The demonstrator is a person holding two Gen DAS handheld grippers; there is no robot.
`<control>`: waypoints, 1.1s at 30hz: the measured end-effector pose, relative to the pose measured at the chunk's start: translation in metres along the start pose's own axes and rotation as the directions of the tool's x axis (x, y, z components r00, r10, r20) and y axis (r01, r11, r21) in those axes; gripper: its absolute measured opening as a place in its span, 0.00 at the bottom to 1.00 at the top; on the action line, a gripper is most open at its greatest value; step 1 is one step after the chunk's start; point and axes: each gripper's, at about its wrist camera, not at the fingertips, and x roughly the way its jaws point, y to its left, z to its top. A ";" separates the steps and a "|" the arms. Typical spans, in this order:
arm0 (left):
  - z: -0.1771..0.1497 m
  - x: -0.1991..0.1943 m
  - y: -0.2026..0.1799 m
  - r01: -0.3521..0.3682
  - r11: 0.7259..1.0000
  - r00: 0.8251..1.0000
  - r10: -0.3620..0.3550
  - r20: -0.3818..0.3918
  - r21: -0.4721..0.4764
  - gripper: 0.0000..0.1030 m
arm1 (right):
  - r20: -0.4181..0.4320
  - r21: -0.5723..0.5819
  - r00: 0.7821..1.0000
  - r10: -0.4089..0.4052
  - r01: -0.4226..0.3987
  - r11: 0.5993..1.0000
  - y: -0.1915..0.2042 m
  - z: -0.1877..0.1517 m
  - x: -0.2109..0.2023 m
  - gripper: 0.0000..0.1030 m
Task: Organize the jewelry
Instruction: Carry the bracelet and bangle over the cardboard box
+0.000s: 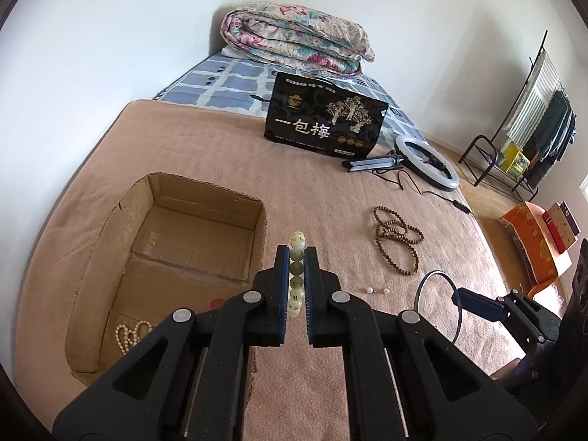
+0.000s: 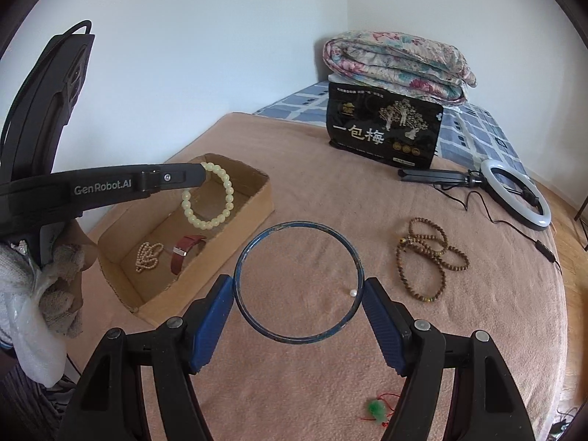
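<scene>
My left gripper (image 1: 297, 253) is shut on a pale green bead bracelet (image 1: 296, 272), held in the air by the right rim of the cardboard box (image 1: 110, 228); the bracelet (image 2: 209, 198) hangs over the box in the right wrist view. My right gripper (image 2: 298, 286) is shut on a thin blue bangle (image 2: 298, 225) above the pink blanket. The box (image 2: 253, 191) holds a pearl strand (image 2: 149, 255) and a red strap bracelet (image 2: 185, 255). A brown wooden bead string (image 2: 428, 257) and a small pearl earring (image 2: 352, 293) lie on the blanket.
A black snack bag (image 2: 384, 130) and a folded floral quilt (image 2: 397, 64) stand at the back. A ring light (image 2: 514, 193) with cable lies at the right. A green charm on red thread (image 2: 378, 409) lies near my right gripper. A clothes rack (image 1: 529, 136) stands beyond the bed.
</scene>
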 end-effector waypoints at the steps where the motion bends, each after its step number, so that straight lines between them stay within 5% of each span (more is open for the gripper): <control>1: 0.001 -0.002 0.005 -0.005 1.000 1.000 0.005 0.004 -0.007 0.05 | 0.000 -0.006 1.000 0.007 -0.007 1.000 0.005 0.001 0.001 0.71; 17: 0.004 -0.012 0.090 -0.098 0.988 0.995 0.099 0.005 -0.116 0.05 | -0.026 -0.117 0.994 0.102 -0.104 0.988 0.074 0.011 0.024 0.71; 33: 0.011 -0.009 0.110 -0.119 0.984 0.993 0.120 -0.001 -0.134 0.05 | -0.064 -0.174 0.986 0.153 -0.162 0.971 0.123 0.015 0.055 0.72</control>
